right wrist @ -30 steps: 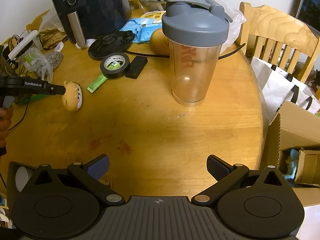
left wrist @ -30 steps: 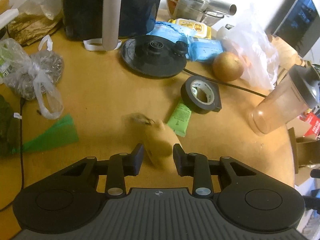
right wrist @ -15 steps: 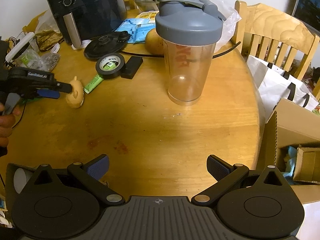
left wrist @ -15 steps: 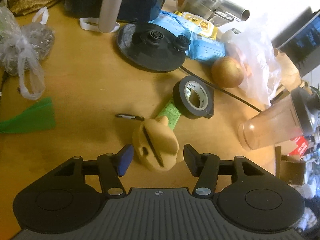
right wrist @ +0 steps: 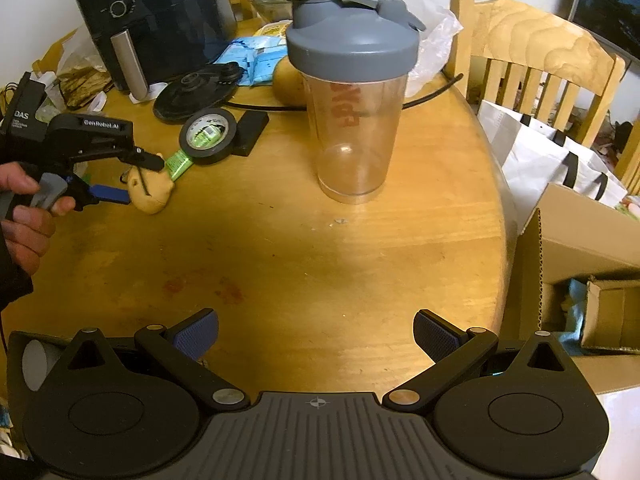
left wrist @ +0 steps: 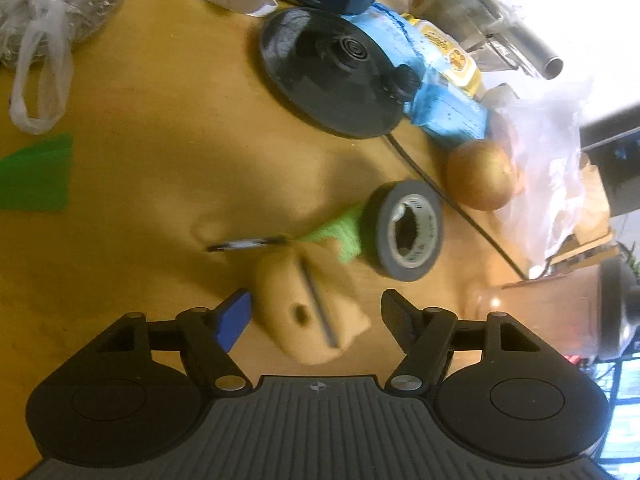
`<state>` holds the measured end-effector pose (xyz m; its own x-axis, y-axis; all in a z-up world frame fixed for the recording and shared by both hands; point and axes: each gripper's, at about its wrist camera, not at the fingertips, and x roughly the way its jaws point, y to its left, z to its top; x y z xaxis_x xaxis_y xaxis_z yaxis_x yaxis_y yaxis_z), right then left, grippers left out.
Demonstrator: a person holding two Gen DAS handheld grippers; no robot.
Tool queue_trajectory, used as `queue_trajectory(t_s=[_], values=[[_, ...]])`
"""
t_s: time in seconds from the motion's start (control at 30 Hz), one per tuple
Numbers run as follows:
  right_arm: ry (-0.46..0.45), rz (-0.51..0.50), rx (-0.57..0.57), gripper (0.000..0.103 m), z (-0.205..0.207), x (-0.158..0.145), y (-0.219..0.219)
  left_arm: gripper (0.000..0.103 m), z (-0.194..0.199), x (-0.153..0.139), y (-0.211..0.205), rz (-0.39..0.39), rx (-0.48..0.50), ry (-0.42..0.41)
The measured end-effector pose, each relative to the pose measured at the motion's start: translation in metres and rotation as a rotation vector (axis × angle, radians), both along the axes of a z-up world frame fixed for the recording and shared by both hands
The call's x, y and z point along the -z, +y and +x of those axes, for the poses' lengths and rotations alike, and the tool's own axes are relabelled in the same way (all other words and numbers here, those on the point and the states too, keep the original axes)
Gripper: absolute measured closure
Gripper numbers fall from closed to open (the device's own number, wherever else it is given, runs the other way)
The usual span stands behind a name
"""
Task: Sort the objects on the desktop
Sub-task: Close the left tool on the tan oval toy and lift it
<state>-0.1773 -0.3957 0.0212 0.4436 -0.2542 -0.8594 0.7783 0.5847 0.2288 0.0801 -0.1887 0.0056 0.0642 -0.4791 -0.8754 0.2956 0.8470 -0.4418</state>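
A tan soft toy [left wrist: 308,304] lies on the wooden table [right wrist: 320,248] between the fingers of my left gripper [left wrist: 316,312], which is open around it and apart from it. The toy also shows in the right wrist view [right wrist: 150,192], with the left gripper [right wrist: 132,178] at it. A roll of black tape [left wrist: 404,230] and a green tube [left wrist: 340,234] lie just beyond the toy. My right gripper [right wrist: 316,338] is open and empty above the table's near part. A clear shaker bottle [right wrist: 352,92] with a grey lid stands ahead of it.
A black round base [left wrist: 332,72] with a cord, a potato [left wrist: 480,176], blue packets [left wrist: 440,92], plastic bags and a black air fryer [right wrist: 152,20] crowd the far side. A small pen-like item [left wrist: 244,244] lies by the toy. A wooden chair [right wrist: 536,64] and cardboard box [right wrist: 580,248] stand right.
My left gripper has lowered the toy to the table and opened wide, letting it go. The right gripper stays open and has shifted slightly.
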Motion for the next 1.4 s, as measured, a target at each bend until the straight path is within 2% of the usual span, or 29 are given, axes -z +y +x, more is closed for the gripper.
queue_trajectory(t_s=[0.07,0.23,0.43,0.47,0.5,0.73,0.87,1.13,1.4], values=[[0.000,0.002,0.006,0.000,-0.002,0.001,-0.001,0.032,0.001,0.001,-0.003,0.010,-0.021,0.022],[0.000,0.002,0.008,0.000,-0.002,0.001,-0.001,0.032,0.007,0.014,-0.005,0.040,-0.147,0.140],[-0.001,0.002,0.008,0.000,-0.002,0.001,-0.001,0.034,0.012,0.014,-0.008,0.093,-0.289,0.155],[-0.001,0.001,0.008,0.000,-0.002,0.001,-0.001,0.042,0.012,0.014,-0.008,0.099,-0.301,0.155],[0.000,0.001,0.008,0.000,-0.002,0.001,-0.001,0.049,0.012,0.013,-0.009,0.111,-0.299,0.149],[0.003,0.004,0.007,0.000,-0.002,0.002,-0.001,0.051,0.014,0.011,-0.007,0.137,-0.241,0.149],[-0.002,0.001,0.002,0.000,-0.002,0.001,-0.003,0.051,0.009,-0.002,0.000,0.130,-0.192,0.117],[-0.020,0.005,-0.024,0.000,0.005,0.000,-0.006,0.051,-0.006,-0.037,0.013,0.108,-0.045,-0.022],[-0.053,-0.006,-0.108,0.000,0.025,0.000,-0.002,0.051,-0.029,-0.064,0.033,0.077,0.076,-0.159]])
